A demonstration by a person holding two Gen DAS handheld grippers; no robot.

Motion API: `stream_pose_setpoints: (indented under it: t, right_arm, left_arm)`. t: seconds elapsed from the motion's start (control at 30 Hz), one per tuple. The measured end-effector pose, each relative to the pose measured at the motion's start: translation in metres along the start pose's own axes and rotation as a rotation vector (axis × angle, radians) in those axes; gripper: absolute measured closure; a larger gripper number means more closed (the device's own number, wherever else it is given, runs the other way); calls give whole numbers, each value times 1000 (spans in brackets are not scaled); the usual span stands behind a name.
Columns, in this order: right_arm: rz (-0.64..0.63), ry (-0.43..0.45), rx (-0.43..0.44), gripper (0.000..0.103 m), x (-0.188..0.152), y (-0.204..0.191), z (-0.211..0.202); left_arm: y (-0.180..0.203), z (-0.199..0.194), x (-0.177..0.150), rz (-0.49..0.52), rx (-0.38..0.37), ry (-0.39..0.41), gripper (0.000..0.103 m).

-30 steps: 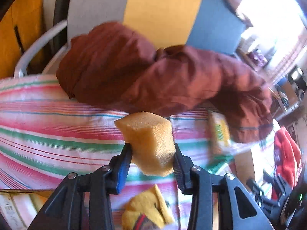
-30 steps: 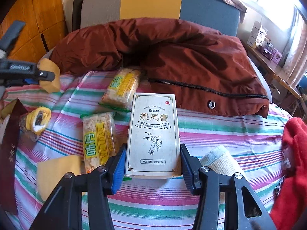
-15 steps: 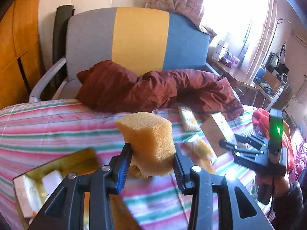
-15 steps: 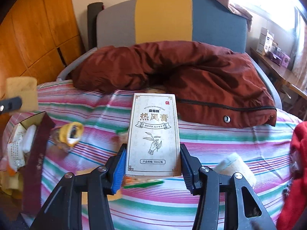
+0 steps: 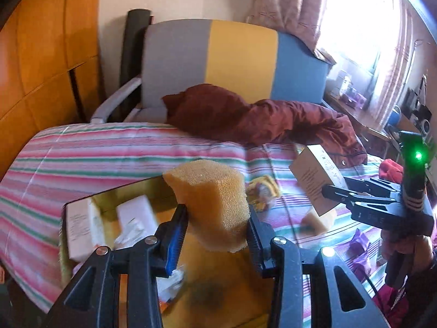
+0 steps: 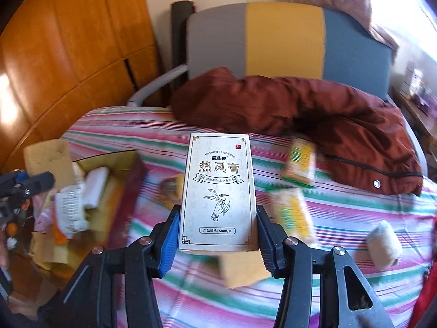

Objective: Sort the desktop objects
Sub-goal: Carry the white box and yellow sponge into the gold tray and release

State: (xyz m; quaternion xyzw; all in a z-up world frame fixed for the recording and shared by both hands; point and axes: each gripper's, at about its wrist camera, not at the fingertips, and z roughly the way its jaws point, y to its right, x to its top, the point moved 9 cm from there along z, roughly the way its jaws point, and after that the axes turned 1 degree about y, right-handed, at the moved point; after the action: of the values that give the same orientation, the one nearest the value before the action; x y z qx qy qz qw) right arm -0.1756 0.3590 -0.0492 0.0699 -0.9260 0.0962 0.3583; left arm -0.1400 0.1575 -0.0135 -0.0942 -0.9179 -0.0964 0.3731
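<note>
Much of the right wrist view is blurred: the two snack packets (image 6: 297,155) to the right of the right tongs (image 6: 217,235) show only yellow and green patches, and their print cannot be read. A flat yellow sponge piece (image 6: 241,269) lies under these tongs, partly hidden by the white box (image 6: 218,191). The contents of the open gift box (image 6: 120,161), to the left of the right tongs, are hard to make out; I can see only white packets inside. Its near end is cut off behind the left tongs (image 5: 217,235) in the left wrist view.

The left tongs are closed on a yellow sponge block (image 5: 211,199), which sticks up and forward from between the fingers, over the gift box (image 5: 79,202). The right tongs are closed on the white box, which stands upright between the fingers with its printed face to the camera. In the left wrist view the right tongs (image 5: 326,188) are to the right, holding the white box (image 5: 314,175) above the striped cloth (image 5: 109,147).

A brown jacket (image 6: 314,109) lies beyond both tongs, and a small wrapped roll (image 6: 383,243) lies far right of the right tongs
</note>
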Motion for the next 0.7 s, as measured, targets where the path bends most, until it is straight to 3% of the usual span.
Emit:
stream_pose_setpoints:
  t: [0.37, 0.7]
  right_arm:
    - [-53, -9, 141, 51, -4, -114, 3]
    - [-31, -38, 168, 51, -10, -165, 21]
  left_arm:
    - [-51, -28, -30, -76, 41, 23, 61]
    - [-91, -44, -58, -149, 64, 29, 61]
